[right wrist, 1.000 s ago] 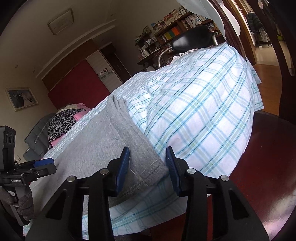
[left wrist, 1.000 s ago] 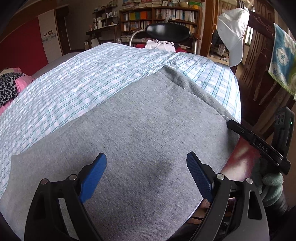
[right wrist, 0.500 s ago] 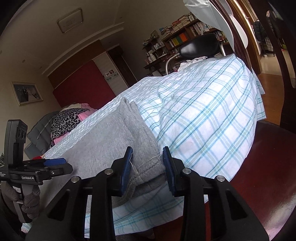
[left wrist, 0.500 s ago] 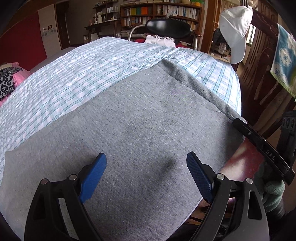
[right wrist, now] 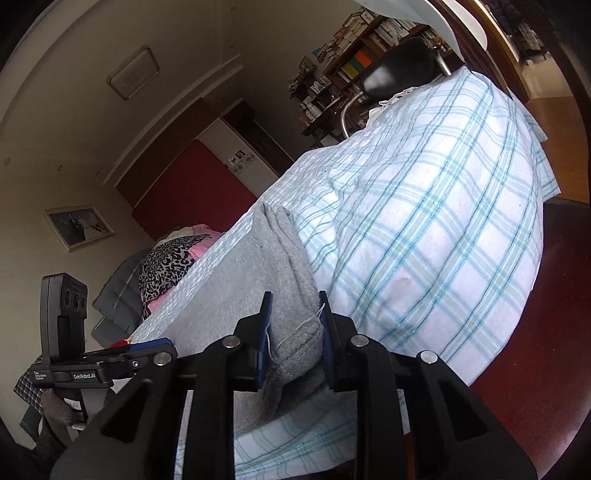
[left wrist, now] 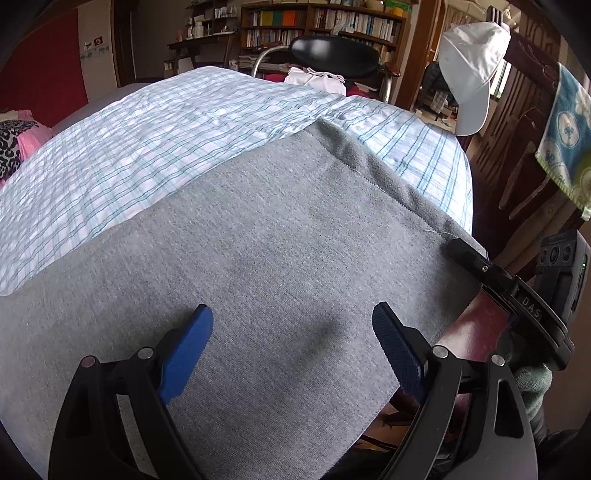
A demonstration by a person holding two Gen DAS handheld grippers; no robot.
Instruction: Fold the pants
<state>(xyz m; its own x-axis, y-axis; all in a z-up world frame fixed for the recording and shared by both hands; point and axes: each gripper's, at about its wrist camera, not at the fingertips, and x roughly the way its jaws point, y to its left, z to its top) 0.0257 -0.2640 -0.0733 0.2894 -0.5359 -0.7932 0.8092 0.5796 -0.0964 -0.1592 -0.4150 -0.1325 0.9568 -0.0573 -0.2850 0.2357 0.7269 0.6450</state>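
Note:
Grey pants (left wrist: 266,251) lie flat on a plaid sheet (left wrist: 155,140) over a bed. My left gripper (left wrist: 291,332) is open, its blue fingers spread wide just above the grey cloth near the near edge, holding nothing. My right gripper (right wrist: 295,314) is shut on the hem corner of the pants (right wrist: 291,280) at the bed's edge, with the thick hem bunched between its pads. The right gripper also shows in the left wrist view (left wrist: 506,284), at the right corner of the pants. The left gripper shows in the right wrist view (right wrist: 110,363) at the far left.
A dark wooden chair back (left wrist: 517,140) with a white cap (left wrist: 469,70) and a towel (left wrist: 565,136) stands to the right. A black chair (left wrist: 332,51) and bookshelves (left wrist: 325,22) stand beyond the bed. Leopard-print and pink cloth (right wrist: 170,262) lies at the far left.
My right gripper has closed on the hem corner of the pants. My left gripper has stayed open and shifted slightly over the cloth.

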